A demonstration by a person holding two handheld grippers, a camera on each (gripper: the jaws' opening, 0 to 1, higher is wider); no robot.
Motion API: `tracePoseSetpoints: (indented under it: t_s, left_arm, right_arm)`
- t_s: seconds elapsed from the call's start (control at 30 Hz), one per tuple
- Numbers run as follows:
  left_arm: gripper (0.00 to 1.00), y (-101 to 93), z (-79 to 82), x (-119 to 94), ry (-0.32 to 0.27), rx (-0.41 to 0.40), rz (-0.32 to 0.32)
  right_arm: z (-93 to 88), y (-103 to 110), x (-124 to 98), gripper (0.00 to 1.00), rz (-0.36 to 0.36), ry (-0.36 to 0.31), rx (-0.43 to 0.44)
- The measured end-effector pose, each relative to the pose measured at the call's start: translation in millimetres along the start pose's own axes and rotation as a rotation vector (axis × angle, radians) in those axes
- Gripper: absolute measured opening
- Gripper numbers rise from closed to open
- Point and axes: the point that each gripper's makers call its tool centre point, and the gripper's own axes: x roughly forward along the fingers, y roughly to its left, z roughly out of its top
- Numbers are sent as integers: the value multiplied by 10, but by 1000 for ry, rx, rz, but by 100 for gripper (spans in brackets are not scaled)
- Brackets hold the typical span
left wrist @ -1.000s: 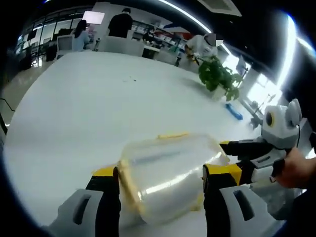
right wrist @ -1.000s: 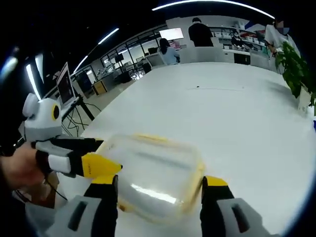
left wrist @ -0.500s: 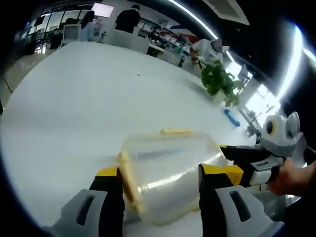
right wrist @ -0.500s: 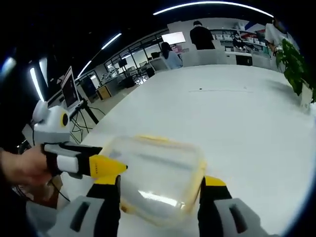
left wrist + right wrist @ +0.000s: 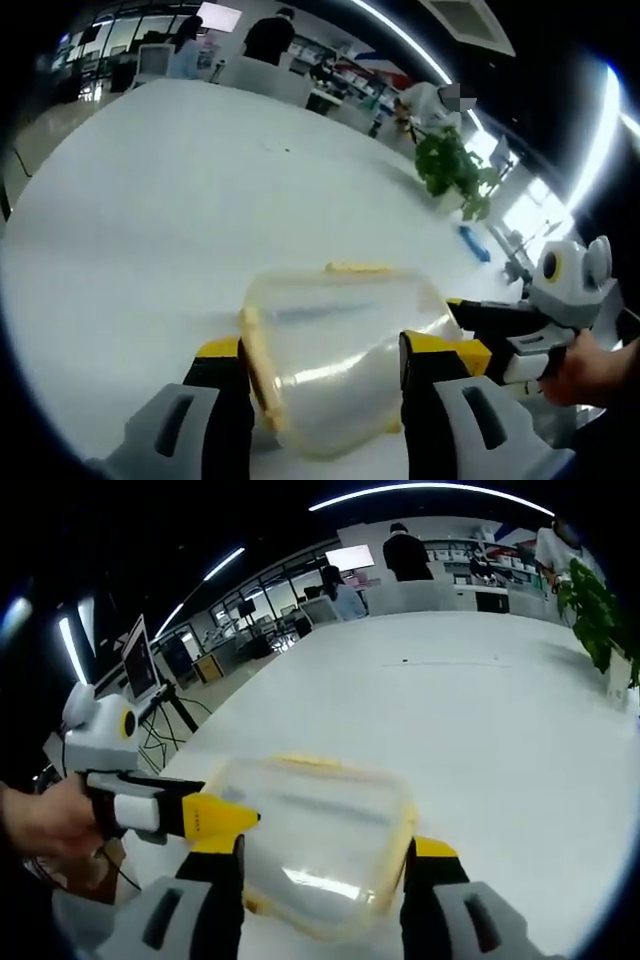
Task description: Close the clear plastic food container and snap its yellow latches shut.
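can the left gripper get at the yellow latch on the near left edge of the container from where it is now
Probably yes. In the left gripper view the left gripper already straddles the clear container, and the yellow latch runs right beside its left jaw with nothing between them. The right gripper sits at the opposite side, out of the way.

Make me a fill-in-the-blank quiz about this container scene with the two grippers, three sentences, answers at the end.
1. The clear container rests on a ____ table.
2. The container's latches are coloured ____.
3. In the left gripper view, a potted ____ stands at the table's far edge.

Missing words: white; yellow; plant
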Motion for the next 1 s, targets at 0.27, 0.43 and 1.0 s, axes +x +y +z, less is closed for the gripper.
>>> tracePoseSetpoints:
  t_s: [0.27, 0.43, 1.0]
  left_arm:
    - [58, 49, 103, 42, 2, 3, -1]
    - [58, 116, 195, 65, 2, 3, 2]
    - [59, 466, 602, 205, -5, -17, 34]
  right_arm:
    - [116, -23, 91, 63, 4, -1, -10]
    - [196, -8, 170, 63, 5, -6, -14]
    - [600, -2, 594, 63, 21, -22, -39]
